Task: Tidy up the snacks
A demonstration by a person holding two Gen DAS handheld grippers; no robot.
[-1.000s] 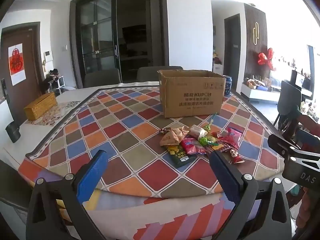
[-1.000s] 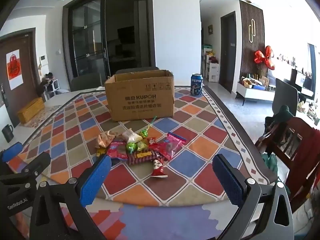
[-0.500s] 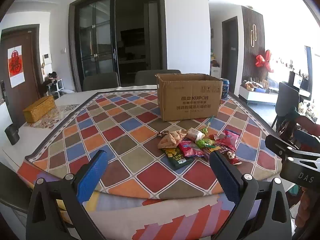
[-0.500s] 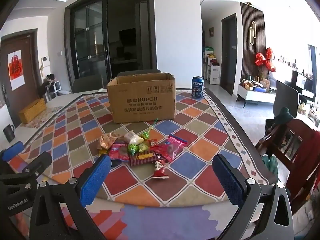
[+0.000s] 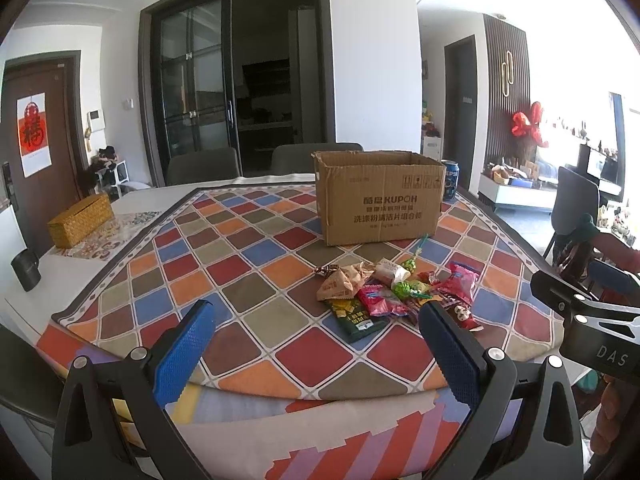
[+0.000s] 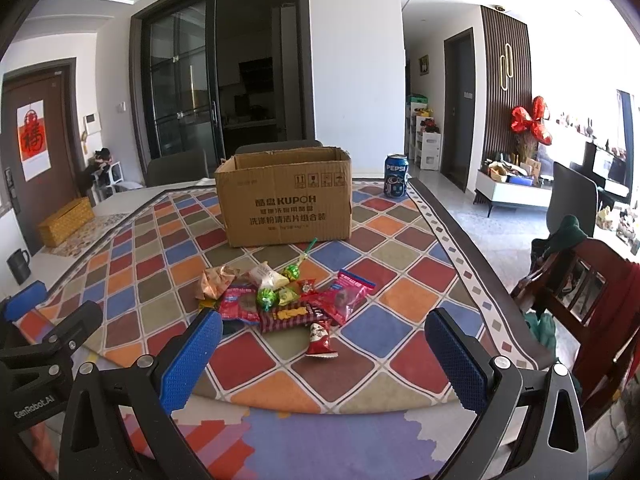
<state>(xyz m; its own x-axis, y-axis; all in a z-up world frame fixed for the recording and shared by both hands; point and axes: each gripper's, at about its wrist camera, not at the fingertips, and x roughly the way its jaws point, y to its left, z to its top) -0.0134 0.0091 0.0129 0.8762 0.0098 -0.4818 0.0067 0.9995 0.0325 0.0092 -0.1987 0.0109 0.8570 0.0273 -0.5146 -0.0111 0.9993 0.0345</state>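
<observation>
Both grippers, left (image 5: 316,344) and right (image 6: 324,350), hang wide open at the near worktop (image 6: 400,396) edge, holding nothing. Snacks (image 6: 284,300) sit piled just near of the box (image 6: 286,204).

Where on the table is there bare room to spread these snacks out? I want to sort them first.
Bare checkered cloth lies left of the snack pile, toward the woven box. More lies right of the pile, short of the Pepsi can. Crowded: pile to cardboard box.
</observation>
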